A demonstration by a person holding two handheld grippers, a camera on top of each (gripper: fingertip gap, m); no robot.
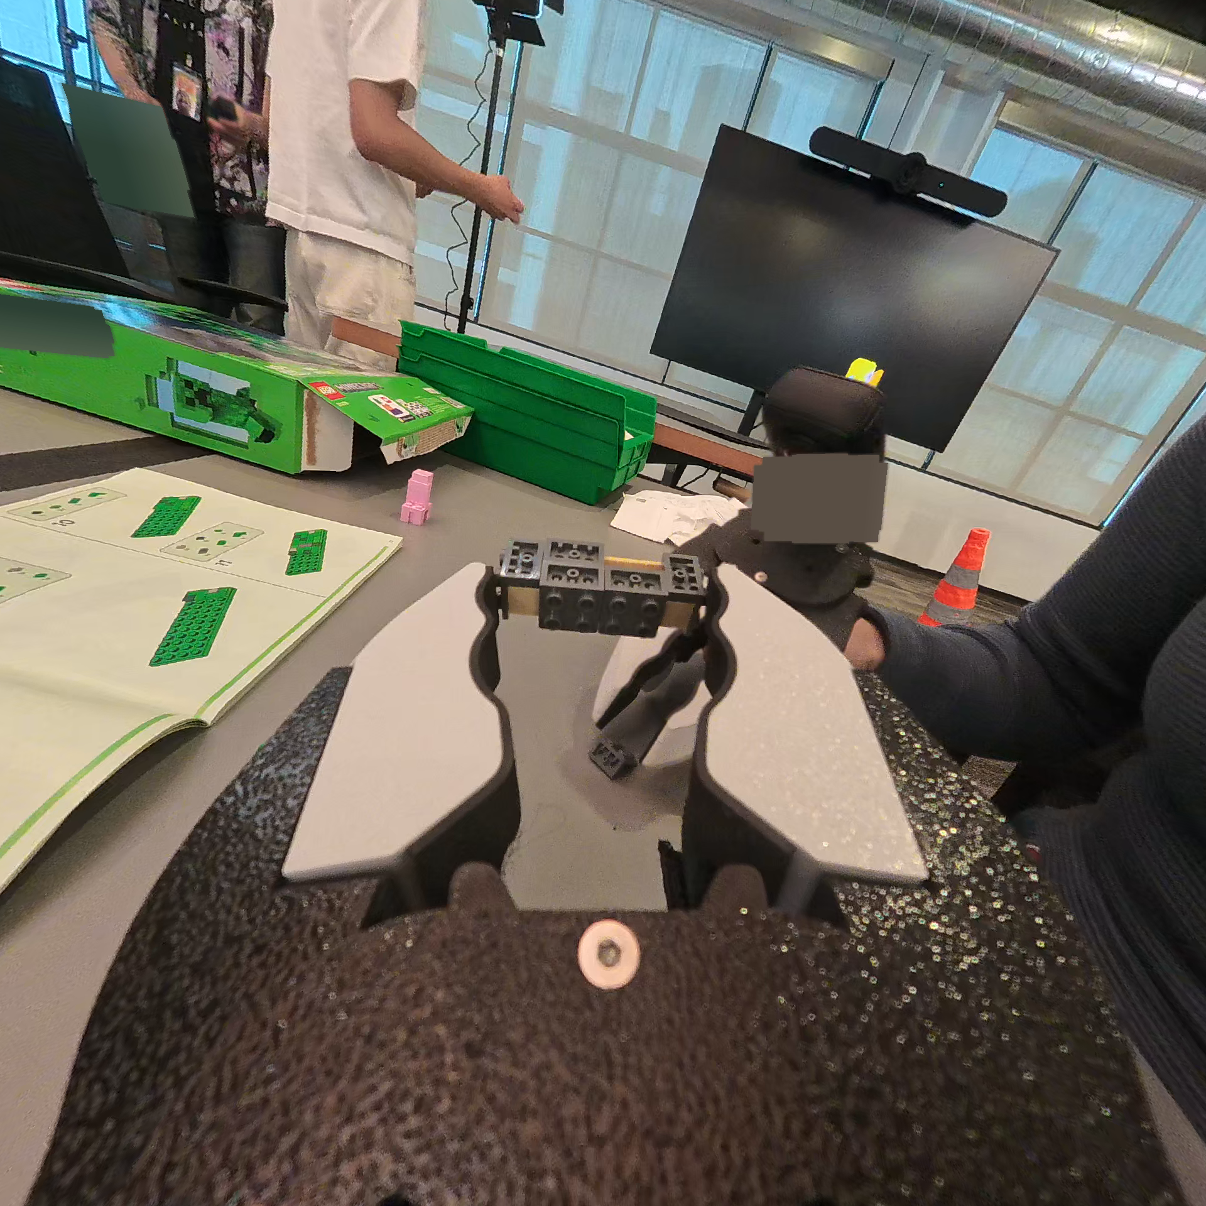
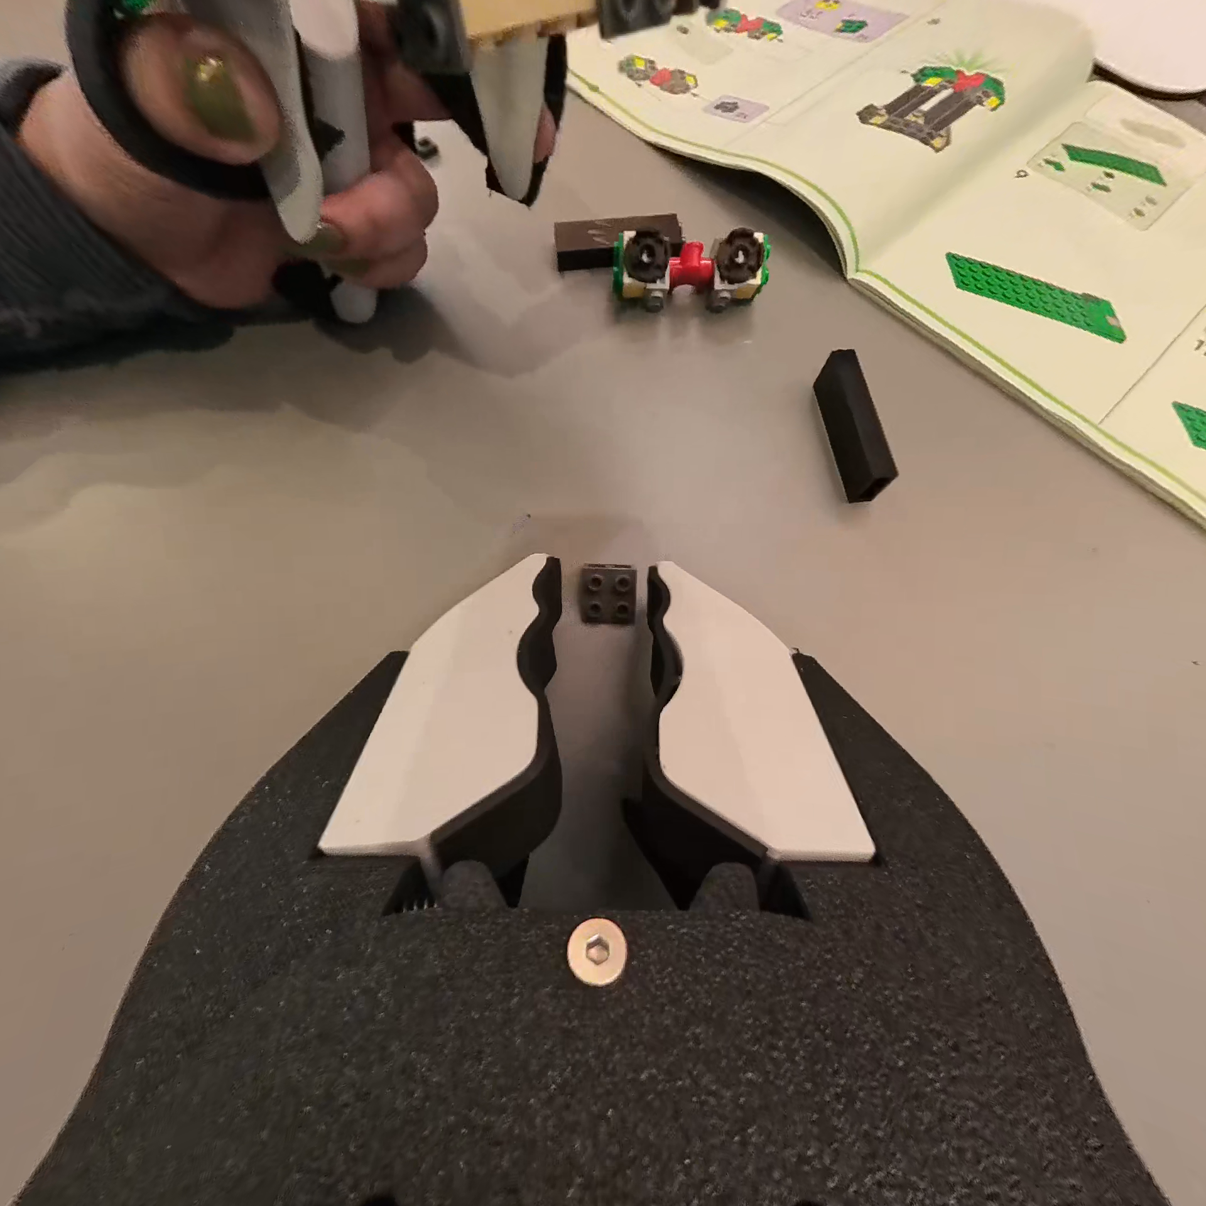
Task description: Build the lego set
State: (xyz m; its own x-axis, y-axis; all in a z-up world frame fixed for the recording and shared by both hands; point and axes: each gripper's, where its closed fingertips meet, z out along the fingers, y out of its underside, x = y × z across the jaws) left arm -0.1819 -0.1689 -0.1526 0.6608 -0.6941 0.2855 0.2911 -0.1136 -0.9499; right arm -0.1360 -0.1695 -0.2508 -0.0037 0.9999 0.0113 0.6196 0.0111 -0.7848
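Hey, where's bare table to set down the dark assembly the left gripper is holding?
Free: grey table between the right gripper and the left hand. Crowded: around the red-and-green piece, black block and instruction booklet.

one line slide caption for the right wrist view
Right tongs open around a small dark brick on the grey table.
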